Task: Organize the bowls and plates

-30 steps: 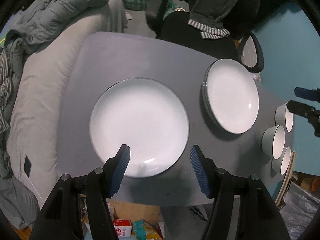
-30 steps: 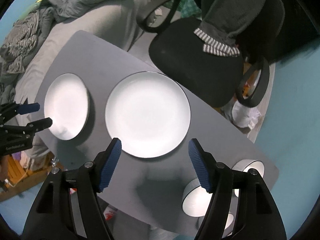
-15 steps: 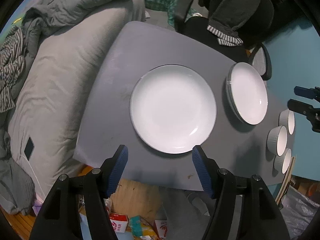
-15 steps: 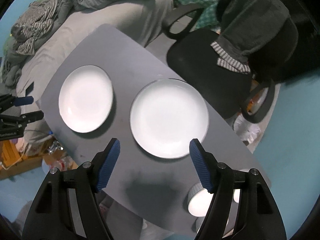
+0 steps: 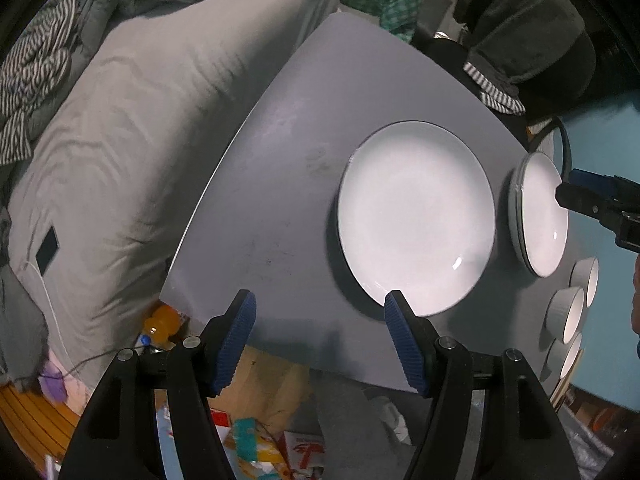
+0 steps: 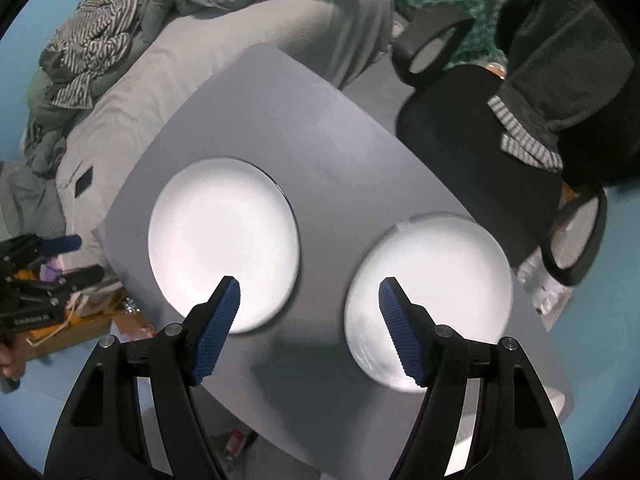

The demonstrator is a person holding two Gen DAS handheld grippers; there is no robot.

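Note:
A single white plate lies mid-table on the grey table. A stack of white plates sits to its right, with three white bowls along the right edge. My left gripper hangs open and empty over the table's near edge, left of the single plate. In the right wrist view my right gripper is open and empty above the gap between the single plate and the stack. Each gripper shows at the edge of the other's view: right gripper, left gripper.
A bed with grey bedding and striped clothes runs along the table's left side. A black office chair draped with a dark garment stands behind the table. Cartons and an orange bottle litter the floor below the near edge.
Both grippers have slid left over the table. The single plate, once between the left fingers, now lies right of them. The right gripper went from over the stack to over the gap between plates.

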